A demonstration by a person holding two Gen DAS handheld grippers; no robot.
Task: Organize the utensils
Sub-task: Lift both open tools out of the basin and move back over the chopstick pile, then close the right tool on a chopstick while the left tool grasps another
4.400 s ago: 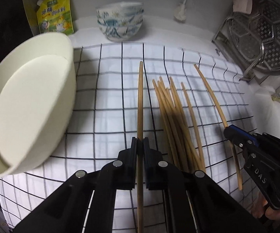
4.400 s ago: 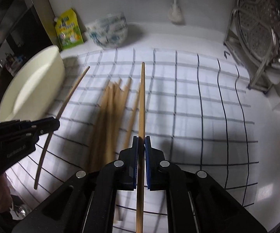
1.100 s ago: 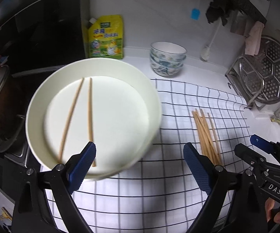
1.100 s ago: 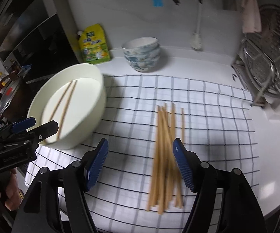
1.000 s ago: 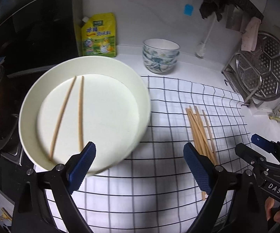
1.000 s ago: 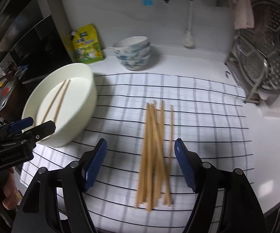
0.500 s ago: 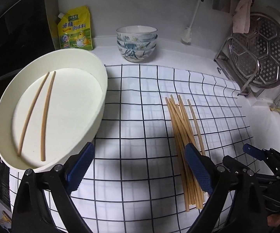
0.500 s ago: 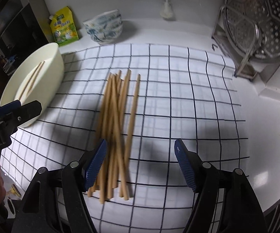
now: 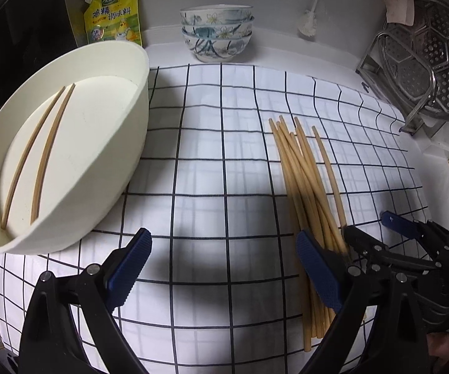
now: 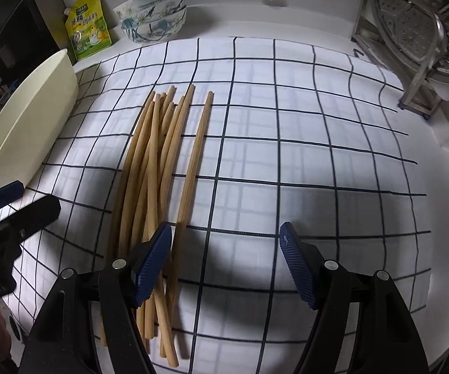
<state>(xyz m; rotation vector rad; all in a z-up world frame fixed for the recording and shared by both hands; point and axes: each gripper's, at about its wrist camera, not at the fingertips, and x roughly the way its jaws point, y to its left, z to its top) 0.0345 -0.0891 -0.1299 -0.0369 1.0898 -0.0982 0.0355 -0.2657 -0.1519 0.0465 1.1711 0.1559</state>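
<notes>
Both pairs of fingers are spread wide and grasp nothing. The left gripper (image 9: 223, 268) hangs over bare checked cloth (image 9: 224, 162), its right finger (image 9: 318, 268) crossing in front of the near ends of the chopstick pile (image 9: 305, 180), so whether it touches them cannot be told. The right gripper (image 10: 226, 265) sits over the same cloth just right of the pile (image 10: 159, 168), with its left finger (image 10: 152, 258) overlapping the sticks in the picture; contact is likewise unclear. In the left wrist view the right gripper (image 9: 377, 237) shows low at the right edge, close beside the pile's near end.

The loose chopsticks lie roughly parallel on the cloth, running away from the cameras, one stick slightly apart on the right side. Left of them, well apart, stands the cream oval basin (image 9: 124, 143), with two chopsticks (image 9: 37, 152) lying side by side inside it.

Farther back on the white counter (image 9: 287, 56) are a stack of patterned bowls (image 9: 216, 35), a yellow seasoning pouch (image 9: 112, 18) against the wall, a white brush (image 9: 307, 25) and, at right, a metal steamer rack (image 9: 424, 62). The near ends of several sticks are hidden under the grippers' black frames.
</notes>
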